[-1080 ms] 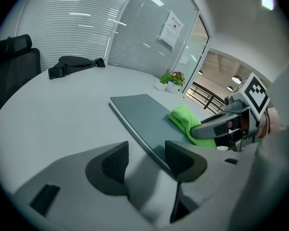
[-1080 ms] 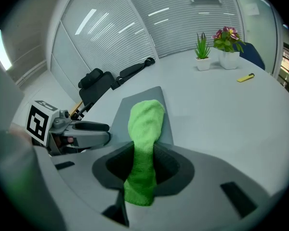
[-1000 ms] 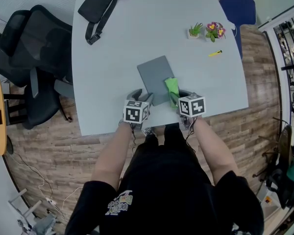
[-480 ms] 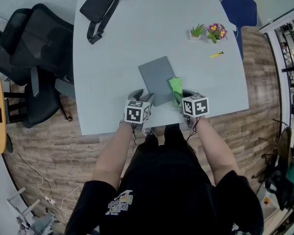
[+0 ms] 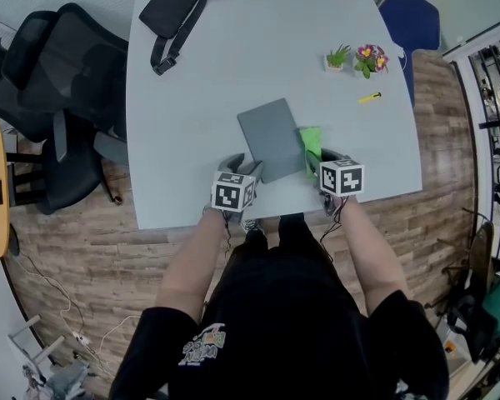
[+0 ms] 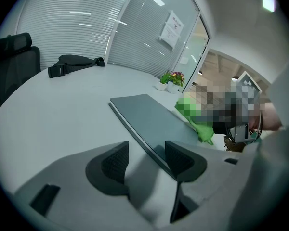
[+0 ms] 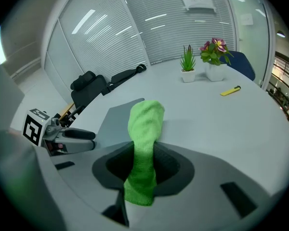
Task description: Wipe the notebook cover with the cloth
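Green microfibre, a green cloth (image 7: 144,124) pinched between the closed jaws of the right gripper (image 7: 143,163), stands up out of the grip as a rolled strip, with its short tail hanging out on the near side. From above, the cloth lies along the right edge of the notebook (image 5: 272,138), partly over the pale table (image 5: 208,82) just beside it; whether it presses on the cover I cannot tell. The notebook is grey and closed, lying flat near the front edge of the table, turned a little so one corner points toward the person. The left gripper (image 6: 145,159) sits low at that near left corner with its jaws apart and nothing clamped; the notebook's corner reaches in right by the inner side of the right-hand jaw, and the gap between the pads otherwise shows bare tabletop. Both grippers are close to the person's body, one on each side of the notebook. Farther back on the table a black bag (image 5: 171,11) with its strap lies at the far left, two small potted plants (image 5: 352,56) stand side by side at the far right, and a small yellow object (image 5: 368,97) lies a little nearer than them. Black office chairs (image 5: 50,82) stand to the left of the table, and a blue chair (image 5: 408,15) at the far right corner.
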